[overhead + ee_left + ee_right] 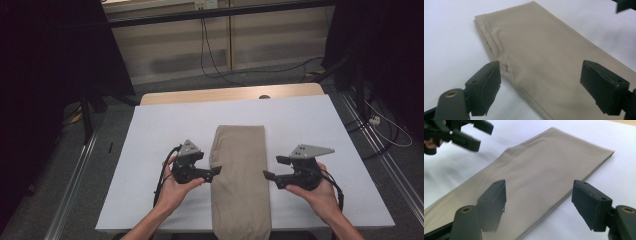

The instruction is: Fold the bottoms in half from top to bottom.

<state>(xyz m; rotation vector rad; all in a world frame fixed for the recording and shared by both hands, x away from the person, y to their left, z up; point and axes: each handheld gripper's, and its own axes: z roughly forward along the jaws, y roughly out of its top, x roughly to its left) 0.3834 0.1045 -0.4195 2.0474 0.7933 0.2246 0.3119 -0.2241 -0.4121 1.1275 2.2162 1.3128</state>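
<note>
Left tool (216, 170) released with jaws wide, just beside the folded beige cloth (241, 180), cloth lying lengthwise down the middle of the white bench (150, 145), right tool (272, 168) released too, near the cloth's right edge

A white sheet (160, 125) covers the desk; a strip of bare wood (200, 95) shows at its far edge, with a dark round hole (264, 96) in it; black cables (210, 60) trail over the grey floor (165, 82) beyond; pale wall panels (175, 45) stand behind
</note>
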